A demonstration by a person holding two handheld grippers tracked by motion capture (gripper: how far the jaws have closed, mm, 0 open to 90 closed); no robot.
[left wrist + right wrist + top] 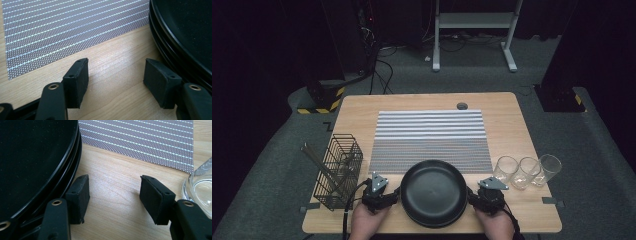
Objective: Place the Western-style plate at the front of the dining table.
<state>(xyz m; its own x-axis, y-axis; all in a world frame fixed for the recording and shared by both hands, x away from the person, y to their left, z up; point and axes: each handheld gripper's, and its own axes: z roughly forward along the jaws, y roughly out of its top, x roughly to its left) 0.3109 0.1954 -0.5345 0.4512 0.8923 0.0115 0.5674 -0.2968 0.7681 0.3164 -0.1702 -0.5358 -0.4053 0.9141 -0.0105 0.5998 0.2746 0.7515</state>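
Flanking: left tool (389, 196) at 9 o'clock and right tool (472, 196) at 3 o'clock of the stack of black plates (433, 192), near the front edge of the wooden counter (357, 107).
Left tool: jaws spread apart over bare wood with nothing between them; in the left gripper view the stacked rims (175, 50) lie just beside one jaw.
Right tool: jaws parted with nothing between them, over bare wood.
Placemat: striped grey placemat (430, 140) at 12 o'clock of the plates, the stack overlapping its near edge.
Glasses: three clear glasses (526, 171) in a row at 2 o'clock, the nearest just beside the right tool.
Basket: black wire basket (339, 171) holding cutlery at 9 o'clock, just beyond the left tool.
Hands: the person's hands (367, 222) grip both tools from 6 o'clock.
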